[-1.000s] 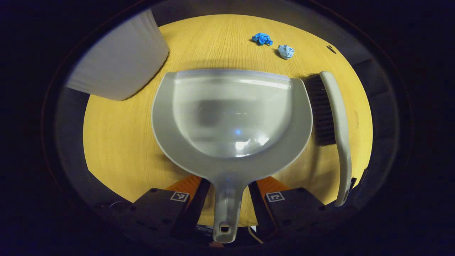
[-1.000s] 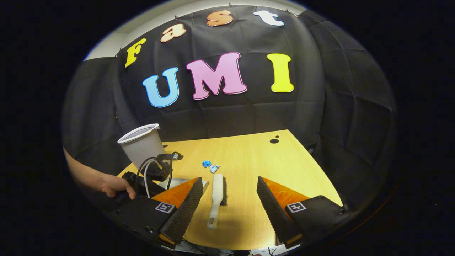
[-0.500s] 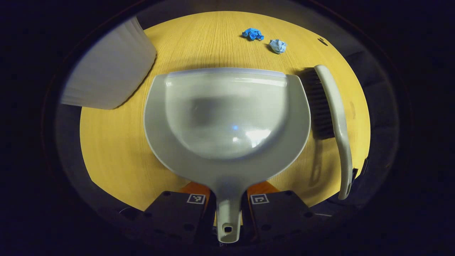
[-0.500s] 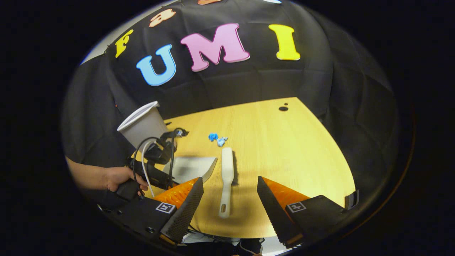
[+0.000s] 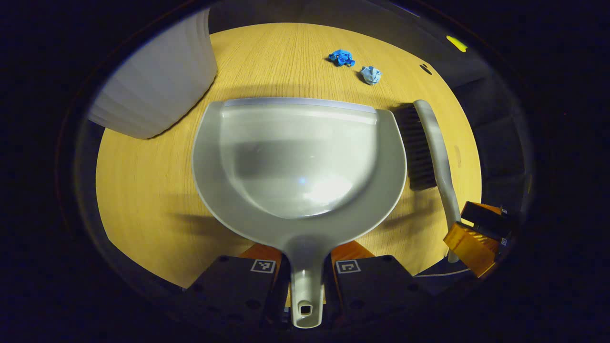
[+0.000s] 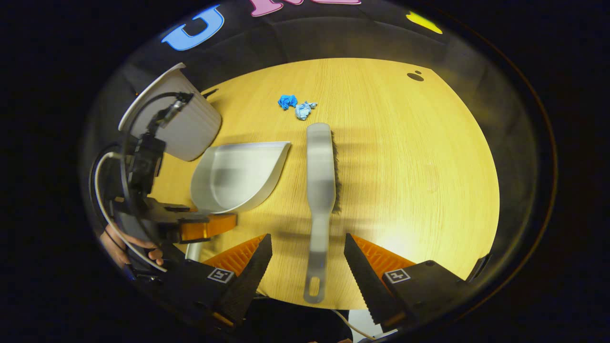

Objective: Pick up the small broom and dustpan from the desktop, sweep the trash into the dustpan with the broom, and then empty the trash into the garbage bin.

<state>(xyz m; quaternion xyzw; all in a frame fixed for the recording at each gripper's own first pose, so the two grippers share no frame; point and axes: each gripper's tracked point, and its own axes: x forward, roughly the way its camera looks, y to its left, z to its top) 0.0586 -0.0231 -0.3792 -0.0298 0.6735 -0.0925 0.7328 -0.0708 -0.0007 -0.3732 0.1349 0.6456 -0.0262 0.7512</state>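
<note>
Bare desktop (image 6: 405, 157) right of broom (image 6: 320, 181), dustpan (image 6: 238, 176) and bin (image 6: 183, 124) crowding left

Your left gripper (image 5: 305, 281) clamps the dustpan (image 5: 299, 162) handle; the broom (image 5: 429, 147) lies right, blue trash (image 5: 355, 65) far, bin (image 5: 155, 85) far left.

We count:
Dustpans: one grey dustpan (image 5: 300, 157).
Brooms: one small broom (image 6: 320, 190).
Paper scraps: two, a dark blue wad (image 5: 341, 57) and a pale blue wad (image 5: 371, 75).
Bins: one white garbage bin (image 5: 157, 90).
Grippers: two, left gripper (image 5: 305, 281) and right gripper (image 6: 307, 271).
</note>
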